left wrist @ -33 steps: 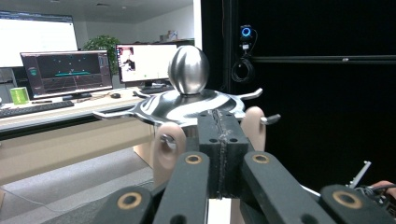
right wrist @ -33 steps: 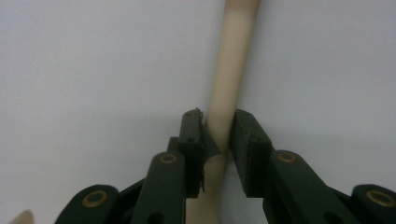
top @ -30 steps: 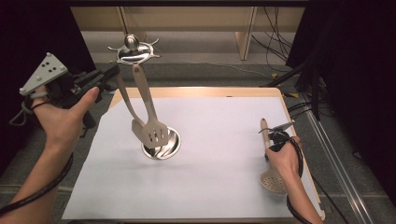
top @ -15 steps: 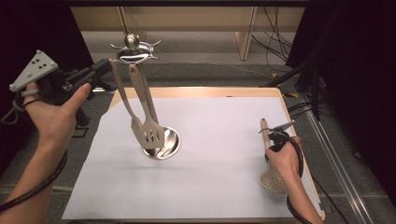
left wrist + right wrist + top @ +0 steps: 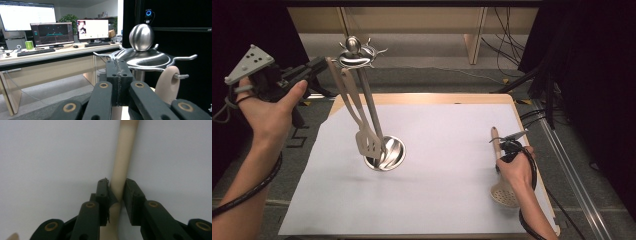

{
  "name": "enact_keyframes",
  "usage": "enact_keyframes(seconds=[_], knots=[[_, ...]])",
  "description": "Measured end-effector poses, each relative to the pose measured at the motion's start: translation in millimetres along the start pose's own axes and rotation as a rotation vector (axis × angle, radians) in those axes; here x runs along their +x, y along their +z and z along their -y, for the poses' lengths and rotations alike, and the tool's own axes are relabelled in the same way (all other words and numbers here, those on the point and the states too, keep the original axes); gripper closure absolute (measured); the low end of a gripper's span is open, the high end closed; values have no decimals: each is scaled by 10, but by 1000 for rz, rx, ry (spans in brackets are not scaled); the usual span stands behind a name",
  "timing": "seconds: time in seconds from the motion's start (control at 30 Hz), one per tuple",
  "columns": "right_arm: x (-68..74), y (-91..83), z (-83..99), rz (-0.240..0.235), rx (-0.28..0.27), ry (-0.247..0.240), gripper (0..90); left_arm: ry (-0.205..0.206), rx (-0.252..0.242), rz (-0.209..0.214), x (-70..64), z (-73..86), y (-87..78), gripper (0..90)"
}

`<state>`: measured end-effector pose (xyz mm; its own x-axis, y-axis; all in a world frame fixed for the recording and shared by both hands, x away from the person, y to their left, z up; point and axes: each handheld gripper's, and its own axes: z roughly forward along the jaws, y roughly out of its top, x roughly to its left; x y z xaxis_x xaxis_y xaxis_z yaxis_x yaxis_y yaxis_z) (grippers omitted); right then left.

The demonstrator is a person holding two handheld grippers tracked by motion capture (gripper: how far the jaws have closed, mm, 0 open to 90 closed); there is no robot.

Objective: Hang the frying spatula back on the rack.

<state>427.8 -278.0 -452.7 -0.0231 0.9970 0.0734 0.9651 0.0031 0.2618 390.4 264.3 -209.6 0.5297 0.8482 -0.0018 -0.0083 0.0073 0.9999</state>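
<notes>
A steel utensil stand [image 5: 353,46] rises from a round base [image 5: 393,152] left of the sheet's centre; its ball top [image 5: 141,37] and hooks fill the left gripper view. A wooden slotted spatula [image 5: 368,142] hangs from one hook, its handle loop [image 5: 168,83] on the peg. My left gripper [image 5: 323,64] [image 5: 118,75] is held high just left of the stand's top, shut with nothing between its jaws. At the right, a wooden skimmer [image 5: 503,194] lies on the sheet. My right gripper [image 5: 507,145] [image 5: 117,192] is shut on its handle [image 5: 123,157].
A white sheet [image 5: 442,205] covers a wooden table whose rim [image 5: 422,97] shows at the far side. Cables [image 5: 557,150] run along the floor on the right. Beyond the stand are desks with monitors [image 5: 52,33] and a black panel [image 5: 175,15].
My left hand has drifted slightly left and up beside the stand's top. The spatula stays hung, and the right hand and skimmer have not moved.
</notes>
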Motion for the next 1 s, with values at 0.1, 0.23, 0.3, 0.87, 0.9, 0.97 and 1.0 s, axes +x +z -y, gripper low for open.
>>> enact_keyframes(seconds=[0.1,0.23,0.3,0.87,0.9,0.97,1.0], knots=[[-36,-5,-6,-6,-2,-38,758,5,-2,9,16,-4,28,894],[-46,-16,-13,-12,10,-15,766,3,-1,10,44,-5,48,891],[-56,-17,-7,-18,2,7,776,6,-4,-7,30,3,25,884],[-24,-282,174,-133,-249,-11,793,-19,-73,76,-248,232,-359,550],[-45,-287,193,-126,-297,-92,793,-21,-70,82,-272,255,-380,540],[12,-344,233,-131,-347,-127,793,-19,-67,97,-327,303,-406,534],[43,-375,256,-144,-365,-139,793,-17,-66,103,-355,322,-417,533]])
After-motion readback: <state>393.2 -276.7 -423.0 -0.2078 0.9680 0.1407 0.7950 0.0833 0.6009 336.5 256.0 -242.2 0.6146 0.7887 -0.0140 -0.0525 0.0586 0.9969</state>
